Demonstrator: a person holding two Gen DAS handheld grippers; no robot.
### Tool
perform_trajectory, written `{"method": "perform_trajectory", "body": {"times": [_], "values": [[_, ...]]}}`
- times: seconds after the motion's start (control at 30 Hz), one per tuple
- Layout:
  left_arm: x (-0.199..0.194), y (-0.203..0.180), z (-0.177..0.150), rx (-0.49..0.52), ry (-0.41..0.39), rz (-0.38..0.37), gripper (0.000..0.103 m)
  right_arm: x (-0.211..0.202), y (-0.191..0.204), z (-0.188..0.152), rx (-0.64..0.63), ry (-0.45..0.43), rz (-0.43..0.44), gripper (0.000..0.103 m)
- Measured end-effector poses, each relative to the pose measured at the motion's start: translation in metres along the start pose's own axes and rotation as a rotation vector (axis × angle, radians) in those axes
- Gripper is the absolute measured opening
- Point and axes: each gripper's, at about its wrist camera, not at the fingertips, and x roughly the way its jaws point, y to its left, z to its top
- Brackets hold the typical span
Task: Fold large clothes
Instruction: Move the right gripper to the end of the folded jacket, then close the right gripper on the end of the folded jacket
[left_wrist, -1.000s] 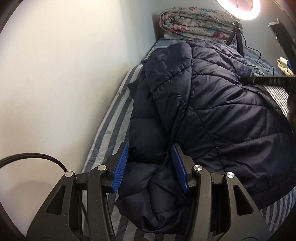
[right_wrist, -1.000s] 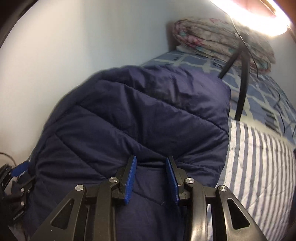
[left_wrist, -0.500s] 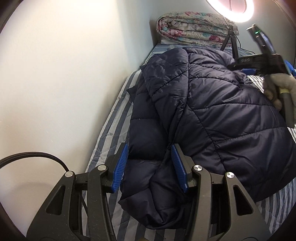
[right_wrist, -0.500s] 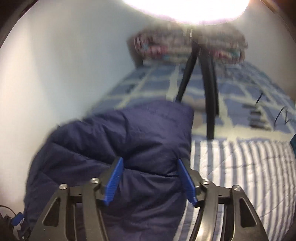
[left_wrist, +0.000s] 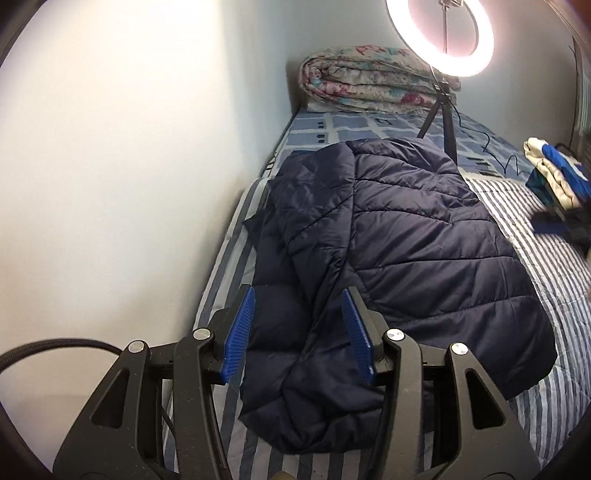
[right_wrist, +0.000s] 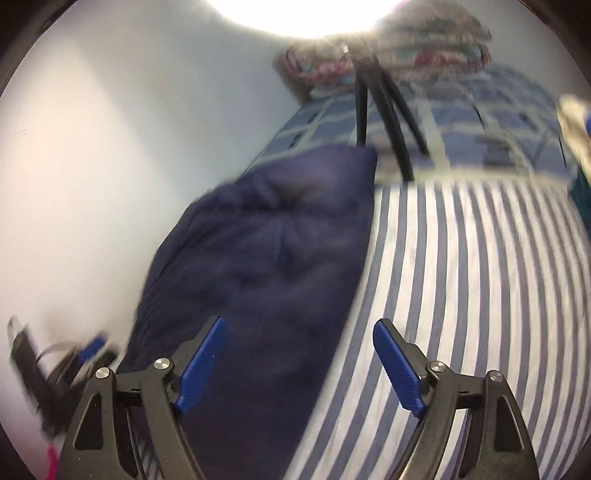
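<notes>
One navy jacket (left_wrist: 406, 236) on one bed (left_wrist: 546, 280); left hand-held gripper (left_wrist: 297, 330) released, right hand-held gripper (right_wrist: 299, 362) opening, empty.

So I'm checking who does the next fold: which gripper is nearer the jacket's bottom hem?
Left. The left gripper hovers with the jacket hem bunched between its fingers. The right gripper, its jaws opening and empty, hangs over the jacket's side edge and the striped sheet.
</notes>
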Motion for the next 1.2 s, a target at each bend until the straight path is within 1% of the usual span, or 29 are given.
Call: {"method": "perform_trajectory", "body": {"times": [0.13,0.23,0.3,0.4,0.43,0.47,0.5,0.53,0.57,0.6,0.63,0.67,0.83,0.93,1.07,1.13,1.2], "values": [[0.018,0.005,-0.001,0.000,0.042,0.047,0.050,0.006,-0.001,-0.051,0.061,0.096,0.080,0.085],[0.031,0.013,-0.012,-0.009,0.084,0.067,0.050,0.018,-0.003,-0.076,0.115,0.150,0.152,0.085],[0.040,0.015,-0.018,0.004,0.114,0.081,0.050,0.025,-0.002,-0.083,0.130,0.152,0.188,0.087],[0.048,0.019,-0.022,-0.006,0.142,0.080,0.050,0.030,0.004,-0.085,0.142,0.133,0.206,0.088],[0.049,0.021,-0.022,-0.017,0.151,0.073,0.050,0.033,0.006,-0.085,0.150,0.139,0.217,0.085],[0.050,0.023,-0.022,-0.029,0.156,0.069,0.050,0.036,0.010,-0.085,0.153,0.149,0.229,0.069],[0.050,0.024,-0.023,-0.034,0.161,0.068,0.050,0.039,0.015,-0.086,0.151,0.177,0.235,0.061],[0.051,0.025,-0.023,-0.041,0.171,0.065,0.050,0.041,0.020,-0.086,0.142,0.196,0.202,0.050],[0.050,0.025,-0.023,-0.044,0.174,0.064,0.050,0.039,0.024,-0.087,0.128,0.198,0.184,0.041],[0.049,0.025,-0.023,-0.043,0.177,0.065,0.050,0.037,0.028,-0.087,0.113,0.195,0.167,0.038],[0.047,0.026,-0.023,-0.045,0.179,0.064,0.050,0.035,0.031,-0.086,0.103,0.196,0.151,0.031],[0.041,0.028,-0.024,-0.057,0.177,0.057,0.050,0.031,0.036,-0.086,0.089,0.198,0.127,0.027],[0.007,0.038,-0.025,-0.116,0.170,-0.011,0.050,0.014,0.052,-0.090,0.065,0.215,0.063,0.023],[-0.019,0.041,-0.024,-0.110,0.154,-0.044,0.050,-0.006,0.059,-0.101,0.036,0.231,0.022,0.023],[-0.065,0.030,-0.031,-0.078,0.130,-0.098,0.050,-0.038,0.059,-0.121,0.025,0.236,-0.022,0.022],[-0.088,0.024,-0.033,-0.059,0.121,-0.119,0.050,-0.056,0.055,-0.134,0.035,0.241,-0.041,0.022],[-0.109,0.020,-0.034,-0.056,0.118,-0.155,0.050,-0.078,0.052,-0.152,0.035,0.242,-0.066,0.022]]}}
